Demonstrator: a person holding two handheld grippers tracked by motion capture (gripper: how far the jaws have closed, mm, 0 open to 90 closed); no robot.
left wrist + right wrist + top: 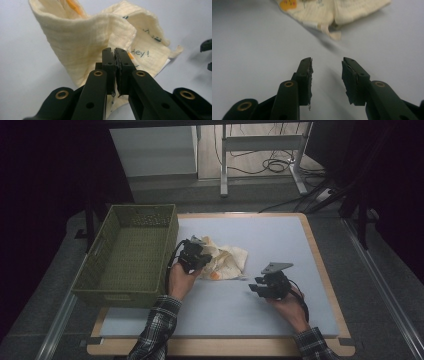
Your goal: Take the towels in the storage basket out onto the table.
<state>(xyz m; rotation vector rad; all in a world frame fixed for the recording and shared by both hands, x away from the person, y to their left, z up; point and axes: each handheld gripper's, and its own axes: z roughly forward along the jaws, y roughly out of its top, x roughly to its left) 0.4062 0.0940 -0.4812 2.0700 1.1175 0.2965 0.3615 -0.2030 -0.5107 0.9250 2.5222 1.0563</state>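
Note:
A cream cloth (229, 260) with orange patches and blue "Hey!" writing lies crumpled on the pale blue mat, just right of the basket. My left gripper (196, 254) is shut on a fold of this cloth (82, 42), its jaws pinched together on the fabric and one part drawn up into a peak. My right gripper (256, 288) hovers over bare mat to the right of the cloth, pointing towards it. Its jaws stand apart with nothing between them (327, 68). The cloth's near edge (352, 10) with a small tag lies a short way beyond its tips.
A green woven basket (120, 296) stands at the left edge of the table, beside my left hand. The blue mat (280, 235) stretches bare behind and to the right of the cloth. Table legs and cables lie on the floor beyond.

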